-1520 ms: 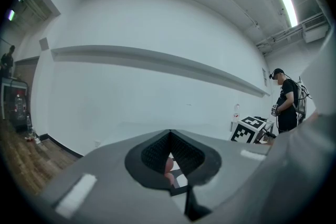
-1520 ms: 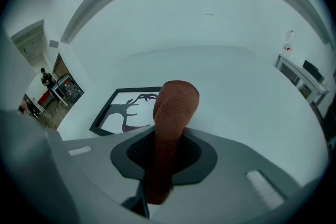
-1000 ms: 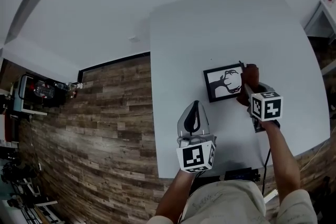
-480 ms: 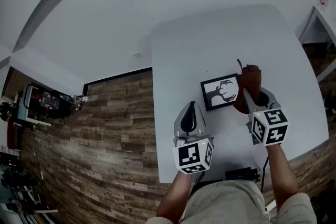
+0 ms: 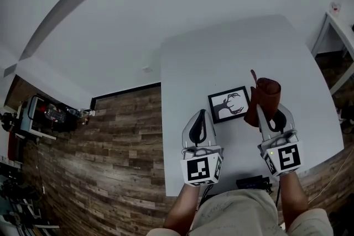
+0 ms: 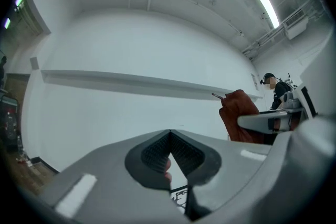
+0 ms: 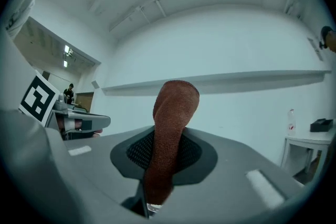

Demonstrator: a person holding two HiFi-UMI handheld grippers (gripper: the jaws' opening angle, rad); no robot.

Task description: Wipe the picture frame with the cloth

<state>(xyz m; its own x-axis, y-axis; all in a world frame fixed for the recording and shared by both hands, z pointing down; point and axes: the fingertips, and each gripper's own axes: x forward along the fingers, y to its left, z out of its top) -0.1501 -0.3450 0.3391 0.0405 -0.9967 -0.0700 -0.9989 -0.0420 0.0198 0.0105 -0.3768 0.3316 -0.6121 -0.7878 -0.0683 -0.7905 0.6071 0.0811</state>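
The black picture frame with a dark antler print lies flat on the white table. My right gripper is shut on a brown cloth, which stands upright just right of the frame and above the table. From the right gripper view, the cloth rises out of the shut jaws of the right gripper. My left gripper hovers left of the frame's near corner, shut and holding nothing. The left gripper view shows the left gripper, a sliver of the frame below it, and the cloth.
A black device with a cable sits at the table's near edge. Wood floor lies to the left past the table edge. A small white side table with a bottle stands at the far right.
The right gripper has lifted the cloth off the frame's right edge and pulled back toward me. Both grippers have tilted upward. The frame stays in place.
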